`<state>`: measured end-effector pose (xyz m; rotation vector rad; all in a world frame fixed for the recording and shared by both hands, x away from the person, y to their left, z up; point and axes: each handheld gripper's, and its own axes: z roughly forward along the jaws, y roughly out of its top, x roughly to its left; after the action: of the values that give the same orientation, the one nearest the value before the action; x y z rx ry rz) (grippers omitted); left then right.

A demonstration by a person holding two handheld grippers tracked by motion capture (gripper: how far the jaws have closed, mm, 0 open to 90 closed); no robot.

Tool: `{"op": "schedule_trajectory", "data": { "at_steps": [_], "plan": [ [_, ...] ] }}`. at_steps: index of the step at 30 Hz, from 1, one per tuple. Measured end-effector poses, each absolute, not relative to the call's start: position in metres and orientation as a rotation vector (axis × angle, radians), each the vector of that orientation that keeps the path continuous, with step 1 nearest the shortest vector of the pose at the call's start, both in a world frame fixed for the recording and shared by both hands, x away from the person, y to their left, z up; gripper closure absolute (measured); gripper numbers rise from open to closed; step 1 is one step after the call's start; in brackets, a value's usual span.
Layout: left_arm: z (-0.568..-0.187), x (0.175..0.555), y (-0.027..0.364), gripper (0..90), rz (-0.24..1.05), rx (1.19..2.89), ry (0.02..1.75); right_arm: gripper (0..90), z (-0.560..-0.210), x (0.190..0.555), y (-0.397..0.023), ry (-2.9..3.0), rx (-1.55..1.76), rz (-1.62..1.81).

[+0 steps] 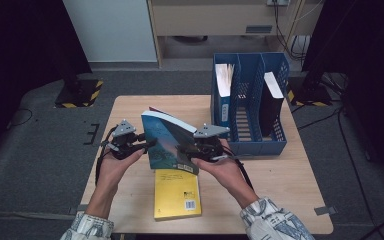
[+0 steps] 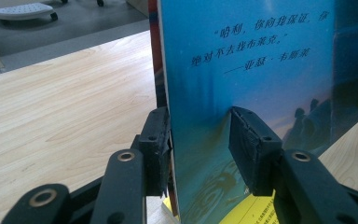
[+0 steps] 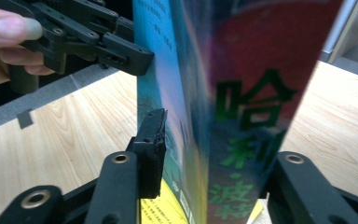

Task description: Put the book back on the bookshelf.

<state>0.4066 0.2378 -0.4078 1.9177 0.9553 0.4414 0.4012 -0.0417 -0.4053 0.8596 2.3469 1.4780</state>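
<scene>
Item: blue book point(image 1: 166, 140), centre of the high view, lifted above the worktop point(image 1: 130, 107) and yellow book point(image 1: 176, 194). Your left hand-held gripper point(image 1: 147, 144) and right hand-held gripper point(image 1: 184, 150) each clasp an edge, keeping it upright for the file rack point(image 1: 250, 100).

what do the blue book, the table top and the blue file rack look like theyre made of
Blue book: paper with a glossy printed card cover, judging by the sheen in the left gripper view and the white page edges.
Table top: pale wood or wood-look laminate, matte, with visible grain.
Blue file rack: probably moulded plastic, with uniform colour and slotted walls.
</scene>
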Motion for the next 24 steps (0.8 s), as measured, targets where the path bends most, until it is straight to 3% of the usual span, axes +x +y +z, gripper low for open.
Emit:
{"op": "schedule_trajectory", "data": {
  "at_steps": [13, 24],
  "plan": [
    [-0.408, 0.406, 0.235, 55.4, 0.446, 1.909, 0.966, 55.4, -0.391, 0.409, -0.038, 2.329, 0.794, 1.582],
    [-0.408, 0.404, 0.235, 54.3, 0.442, 1.903, 0.963, 61.2, -0.375, 0.415, -0.033, 2.296, 0.751, 1.642]
  ]
}}
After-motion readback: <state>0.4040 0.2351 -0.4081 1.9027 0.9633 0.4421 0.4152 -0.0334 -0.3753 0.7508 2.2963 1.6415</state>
